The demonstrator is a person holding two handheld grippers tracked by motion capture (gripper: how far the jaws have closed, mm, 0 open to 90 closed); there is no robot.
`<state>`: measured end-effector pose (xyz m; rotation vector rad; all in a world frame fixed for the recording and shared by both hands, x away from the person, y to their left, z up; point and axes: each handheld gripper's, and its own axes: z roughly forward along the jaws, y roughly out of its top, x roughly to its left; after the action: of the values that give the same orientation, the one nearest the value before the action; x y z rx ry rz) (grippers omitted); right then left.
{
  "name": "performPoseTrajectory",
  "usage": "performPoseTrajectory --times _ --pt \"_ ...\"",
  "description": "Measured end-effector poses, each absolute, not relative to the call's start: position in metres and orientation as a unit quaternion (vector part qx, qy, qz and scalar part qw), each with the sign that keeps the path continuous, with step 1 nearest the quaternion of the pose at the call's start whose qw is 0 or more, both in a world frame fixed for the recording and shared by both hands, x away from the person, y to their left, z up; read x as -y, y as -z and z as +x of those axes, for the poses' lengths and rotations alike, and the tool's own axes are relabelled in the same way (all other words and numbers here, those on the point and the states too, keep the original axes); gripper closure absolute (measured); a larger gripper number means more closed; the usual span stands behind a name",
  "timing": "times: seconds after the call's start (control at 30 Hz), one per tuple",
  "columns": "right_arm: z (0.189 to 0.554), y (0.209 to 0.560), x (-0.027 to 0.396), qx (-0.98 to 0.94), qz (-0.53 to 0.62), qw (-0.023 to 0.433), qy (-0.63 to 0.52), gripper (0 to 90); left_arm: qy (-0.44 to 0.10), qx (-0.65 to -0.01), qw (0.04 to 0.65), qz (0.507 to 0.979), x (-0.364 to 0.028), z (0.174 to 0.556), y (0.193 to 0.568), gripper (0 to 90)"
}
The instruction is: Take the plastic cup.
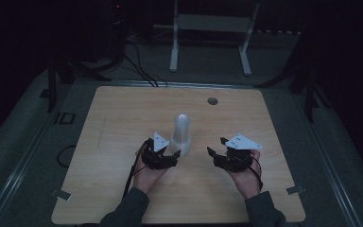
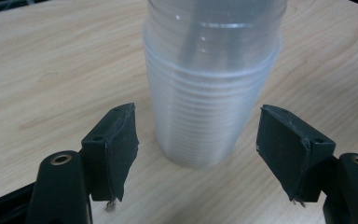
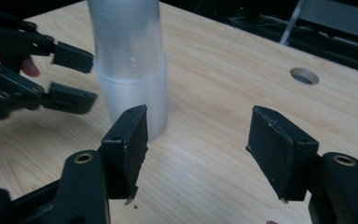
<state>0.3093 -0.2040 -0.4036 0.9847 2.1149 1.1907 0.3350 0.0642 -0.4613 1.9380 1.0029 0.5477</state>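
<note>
- Room beyond lies dark, with a white frame stand [image 1: 211, 28] and cables on the grey floor behind.
- Table [image 1: 123, 118], pale wood with a round hole [image 1: 212, 100] near its far edge, bears one thing.
- Cup stack [image 1: 180, 132], clear plastic and upright near the middle, probably stands there for taking cups off.
- Left gripper [image 1: 175, 154] sits at the stack's base, jaws apart on either side and not pressing.
- Right gripper [image 1: 211, 152] hangs well apart, jaws wide and empty.
</note>
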Motion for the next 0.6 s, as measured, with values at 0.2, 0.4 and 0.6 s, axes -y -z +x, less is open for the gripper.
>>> performPoseTrajectory --times 0.2,0.4,0.6 --pt "0.315 0.397 0.194 -0.783 0.35 0.255 -0.447 40.3 -0.218 -0.401 0.433 0.778 -0.062 0.338 0.461 28.1" --pt "0.322 0.39 0.183 -0.786 0.339 0.25 -0.454 43.4 -0.219 -0.4 0.434 0.777 -0.06 0.341 0.462 27.4" --pt "0.33 0.379 0.174 -0.783 0.333 0.25 -0.463 42.1 -0.221 -0.401 0.438 0.774 -0.057 0.343 0.462 26.4"
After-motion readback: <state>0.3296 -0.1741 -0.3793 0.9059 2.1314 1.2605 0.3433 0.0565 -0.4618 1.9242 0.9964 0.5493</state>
